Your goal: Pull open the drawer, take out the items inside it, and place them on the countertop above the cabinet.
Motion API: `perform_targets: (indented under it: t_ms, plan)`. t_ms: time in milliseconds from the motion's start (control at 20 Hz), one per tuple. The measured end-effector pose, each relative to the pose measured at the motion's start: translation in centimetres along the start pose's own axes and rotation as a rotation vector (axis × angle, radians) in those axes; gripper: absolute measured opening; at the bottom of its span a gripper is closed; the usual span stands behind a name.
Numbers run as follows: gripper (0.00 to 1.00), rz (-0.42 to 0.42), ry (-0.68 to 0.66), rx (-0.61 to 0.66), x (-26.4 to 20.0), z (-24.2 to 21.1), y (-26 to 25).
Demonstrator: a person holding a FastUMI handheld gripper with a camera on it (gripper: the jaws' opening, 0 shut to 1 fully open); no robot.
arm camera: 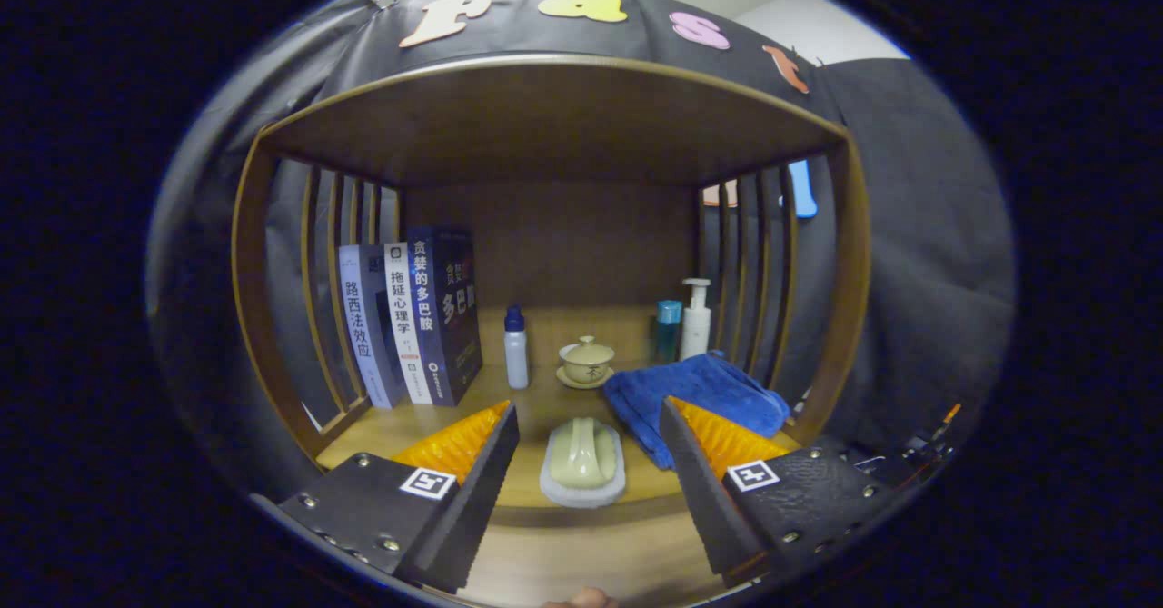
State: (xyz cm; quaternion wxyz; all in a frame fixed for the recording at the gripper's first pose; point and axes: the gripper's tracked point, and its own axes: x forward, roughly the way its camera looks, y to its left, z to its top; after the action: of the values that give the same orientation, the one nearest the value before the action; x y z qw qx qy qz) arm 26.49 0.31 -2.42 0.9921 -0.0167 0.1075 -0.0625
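Two fingers [589, 463] stand wide apart, holding nothing. A brush [582, 463] lies on the bench [536, 408] between and just beyond them, its long axis running away from them, a towel [695, 394] just right.

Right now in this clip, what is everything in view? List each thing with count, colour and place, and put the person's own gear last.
cabinet: one, brown wood, slatted sides, open front, facing the tool
books: three, upright, white and dark blue spines, against the slats beside one side wall
small bottle: one, white with blue cap, next to the books
lidded cup: one, beige, on a saucer, mid-countertop
teal bottle: one, back corner opposite the books
pump bottle: one, white, beside the teal bottle
towel: one, blue, folded, in front of the two bottles
brush: one, pale green handle on white base, at the countertop's front edge, between and just ahead of the fingers
tool: one, fingers wide apart, holding nothing
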Motion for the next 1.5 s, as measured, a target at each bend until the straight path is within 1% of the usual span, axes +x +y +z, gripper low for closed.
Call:
perform_targets:
  t_ms: [250,550,650,750,850,1000,1300,1500]
  plan:
    - [0.93,-0.015,-0.078,0.022,-6.8,-1.6,0.5]
    - [0.92,-0.043,-0.104,0.053,-13.5,-5.0,0.2]
    - [0.93,-0.049,-0.095,0.07,-15.2,-6.6,0.0]
    - [0.93,-0.048,-0.085,0.057,-16.5,-8.0,-0.1]
    - [0.93,-0.034,-0.083,0.06,-17.4,-9.2,0.2]
    - [0.93,-0.015,-0.087,0.1,-18.0,-10.5,0.3]
    - [0.93,-0.02,-0.055,0.123,-18.8,-14.0,-1.0]
    - [0.93,-0.026,-0.021,0.14,-18.1,-16.0,-1.6]
